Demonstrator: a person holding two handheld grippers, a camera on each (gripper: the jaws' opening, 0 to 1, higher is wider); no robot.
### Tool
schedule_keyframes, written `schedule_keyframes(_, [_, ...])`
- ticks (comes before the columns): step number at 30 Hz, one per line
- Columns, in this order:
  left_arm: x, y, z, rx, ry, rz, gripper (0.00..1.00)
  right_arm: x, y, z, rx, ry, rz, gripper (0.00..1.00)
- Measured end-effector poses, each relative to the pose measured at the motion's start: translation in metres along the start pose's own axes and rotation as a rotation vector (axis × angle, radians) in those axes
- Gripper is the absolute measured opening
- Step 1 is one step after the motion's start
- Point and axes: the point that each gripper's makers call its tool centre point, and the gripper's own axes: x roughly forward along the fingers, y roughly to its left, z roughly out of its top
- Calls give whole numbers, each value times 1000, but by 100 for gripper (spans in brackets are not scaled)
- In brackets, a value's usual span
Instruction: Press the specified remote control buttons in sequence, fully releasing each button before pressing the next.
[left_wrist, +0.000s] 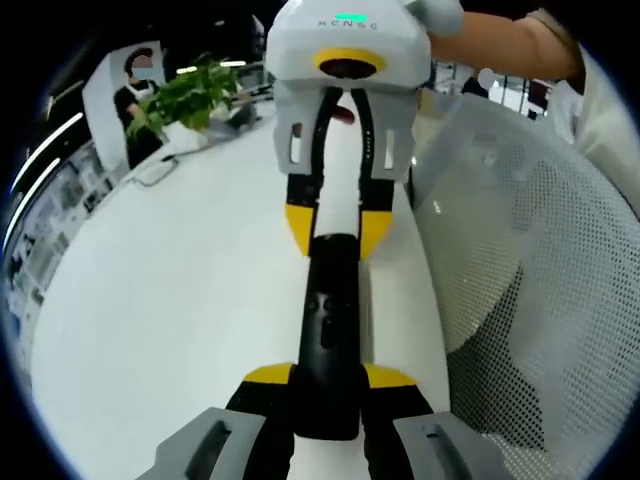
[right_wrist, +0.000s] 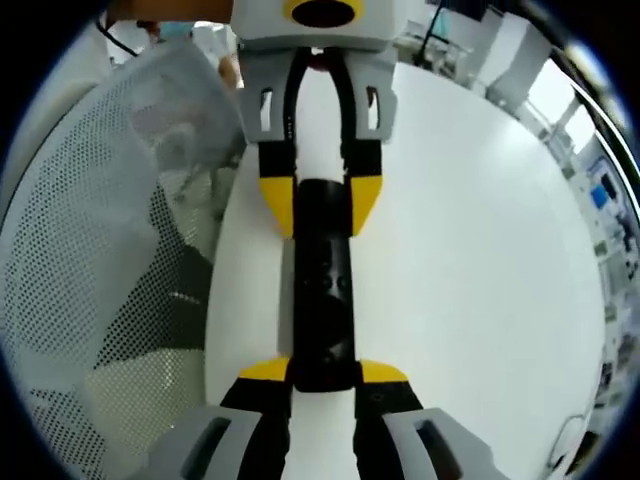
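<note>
Black, rigid, light remote (left_wrist: 327, 335), at frame centre above the white table (left_wrist: 150, 330), is clamped endwise by left gripper (left_wrist: 328, 378) and right gripper (right_wrist: 322, 372); its slick sides probably favour side grips clear of the buttons.

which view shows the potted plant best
The left gripper view: the potted plant sits at the far end of the white table, leaves plain to see. The right gripper view looks the other way along the black remote, toward the left hand-held gripper, offering nothing of the plant.
</note>
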Motion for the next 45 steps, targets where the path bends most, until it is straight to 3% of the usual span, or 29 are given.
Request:
schedule_keyframes(24, [-18, 34, 34, 63, -10, 53, 23, -39, -35, 0, -14, -10, -83, 20])
schedule_keyframes(45, [-35, 63, 48, 94, -14, 95, 23, -60, -66, 7, -31, -15, -136, 20])
